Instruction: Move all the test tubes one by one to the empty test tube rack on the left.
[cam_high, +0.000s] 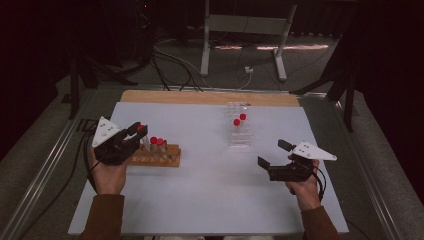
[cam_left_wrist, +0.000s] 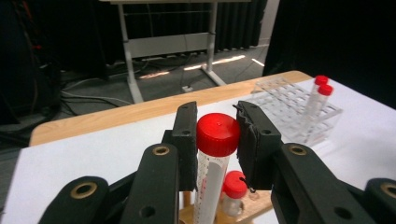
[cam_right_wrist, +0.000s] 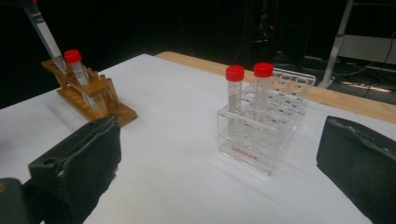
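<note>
My left gripper (cam_high: 141, 129) is shut on a red-capped tube (cam_left_wrist: 217, 135), gripping it just below the cap and holding it above the left end of a wooden rack (cam_high: 159, 159). Two more red-capped tubes (cam_high: 157, 142) stand in that rack. In the right gripper view the held tube (cam_right_wrist: 44, 32) hangs tilted, its tip close to the wooden rack (cam_right_wrist: 88, 100). A clear plastic rack (cam_high: 239, 131) at the table's centre back carries two red-capped tubes (cam_right_wrist: 234, 74). My right gripper (cam_high: 271, 152) stands open to the right of it, with nothing between its pads.
The white table top (cam_high: 210, 185) ends in a wooden strip (cam_high: 210, 97) along the far edge. Beyond it are a white metal table frame (cam_high: 245, 30) and cables on the floor. A metal rail (cam_high: 40, 170) runs along the table's left side.
</note>
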